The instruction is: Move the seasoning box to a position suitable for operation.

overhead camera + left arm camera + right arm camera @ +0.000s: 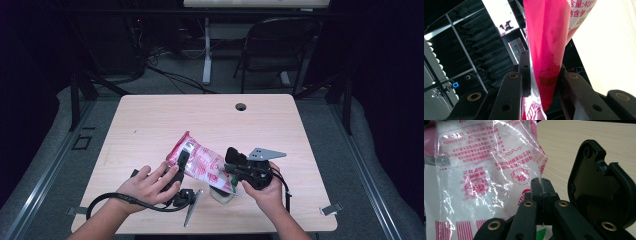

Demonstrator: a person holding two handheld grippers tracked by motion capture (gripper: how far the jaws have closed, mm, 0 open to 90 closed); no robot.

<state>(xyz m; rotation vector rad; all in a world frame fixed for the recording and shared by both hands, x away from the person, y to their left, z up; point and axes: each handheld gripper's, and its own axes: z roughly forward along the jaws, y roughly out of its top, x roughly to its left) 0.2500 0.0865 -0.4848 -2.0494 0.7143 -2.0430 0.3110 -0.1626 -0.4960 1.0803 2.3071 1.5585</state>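
At the left, the left tool (181, 159) clamps one end of a pink-and-white plastic bag (200, 161), its jaws closed onto the pink edge (546, 50). The bag hangs above the near middle of the tabletop (150, 120), stretched between the two tools. Through its clear printed film a white filling shows (469, 170); what it is cannot be told. At the right, the right tool (231, 170) pinches the bag's other corner (541, 182), jaws fully closed on the film.
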